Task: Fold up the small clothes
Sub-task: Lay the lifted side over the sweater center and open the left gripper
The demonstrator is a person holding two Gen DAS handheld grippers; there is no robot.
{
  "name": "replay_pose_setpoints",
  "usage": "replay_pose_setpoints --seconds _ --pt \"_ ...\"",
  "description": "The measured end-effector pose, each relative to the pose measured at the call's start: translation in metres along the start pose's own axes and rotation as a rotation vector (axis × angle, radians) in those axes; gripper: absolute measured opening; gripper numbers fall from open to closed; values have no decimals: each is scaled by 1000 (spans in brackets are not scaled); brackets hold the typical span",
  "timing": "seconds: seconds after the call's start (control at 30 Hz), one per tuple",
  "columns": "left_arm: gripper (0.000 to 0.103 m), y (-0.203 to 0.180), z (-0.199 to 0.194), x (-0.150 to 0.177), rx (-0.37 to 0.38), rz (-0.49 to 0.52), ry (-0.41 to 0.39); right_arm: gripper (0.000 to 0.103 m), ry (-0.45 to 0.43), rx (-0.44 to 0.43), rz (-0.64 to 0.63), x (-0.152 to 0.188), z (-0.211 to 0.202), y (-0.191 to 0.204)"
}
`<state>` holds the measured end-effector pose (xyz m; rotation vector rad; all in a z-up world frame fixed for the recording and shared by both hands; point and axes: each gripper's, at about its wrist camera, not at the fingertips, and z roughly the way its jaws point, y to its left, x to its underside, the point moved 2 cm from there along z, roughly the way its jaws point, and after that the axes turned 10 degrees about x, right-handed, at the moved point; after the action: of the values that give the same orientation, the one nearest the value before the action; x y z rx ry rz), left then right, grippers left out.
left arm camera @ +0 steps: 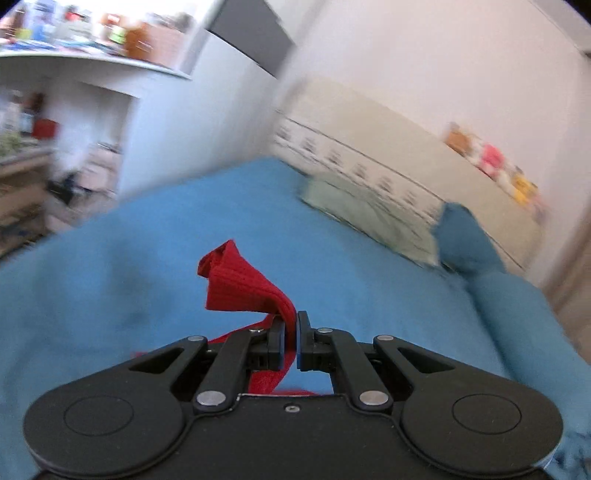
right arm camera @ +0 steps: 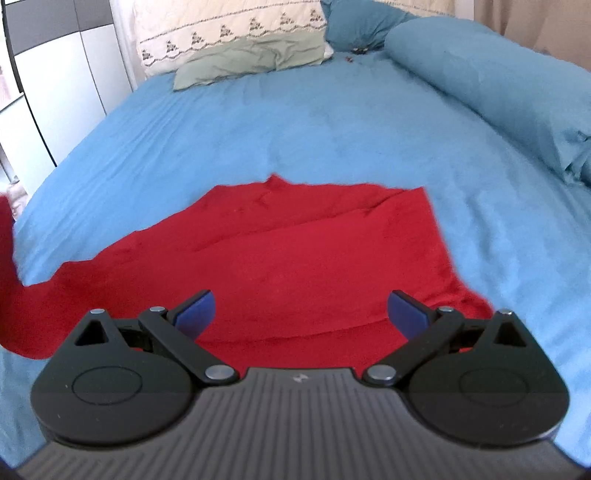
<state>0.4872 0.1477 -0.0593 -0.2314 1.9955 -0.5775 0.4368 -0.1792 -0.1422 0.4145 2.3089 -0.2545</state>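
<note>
A red knit garment (right arm camera: pixel 303 254) lies spread on the blue bedspread (right arm camera: pixel 258 129). One end of it rises off the bed at the far left of the right wrist view. My left gripper (left arm camera: pixel 291 325) is shut on a ribbed edge of the red garment (left arm camera: pixel 240 284), and the pinched cloth stands up in a twisted fold above the jaws. My right gripper (right arm camera: pixel 301 314) hovers over the near part of the red garment, jaws wide apart, with nothing between its blue pads (right arm camera: pixel 195 314).
A green pillow (right arm camera: pixel 255 59) and a cream embroidered pillow (right arm camera: pixel 229 26) lie at the head of the bed. A rolled blue bolster (right arm camera: pixel 491 85) runs along the right side. White cupboards (right arm camera: pixel 55 92) stand to the left, and shelves (left arm camera: pixel 92 55) with clutter show in the blurred left wrist view.
</note>
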Motion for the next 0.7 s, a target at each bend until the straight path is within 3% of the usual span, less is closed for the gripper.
replay_pose_setpoints --seconds 0.27,0.47,0.6,0.67,0.7 --pt "5 -109 77 86 163 57 183 103 -38 21 22 -9 12 -61" --pt "4 -136 122 169 162 191 372 103 -20 6 -5 -9 28 -89" --pt "6 -132 126 191 131 274 451 103 0 -23 -32 -9 38 -96" --pt "23 -133 123 195 127 305 481 103 9 -42 -41 -9 43 -95" --pt "42 -132 120 195 129 320 494 103 16 -52 -45 -10 45 -95"
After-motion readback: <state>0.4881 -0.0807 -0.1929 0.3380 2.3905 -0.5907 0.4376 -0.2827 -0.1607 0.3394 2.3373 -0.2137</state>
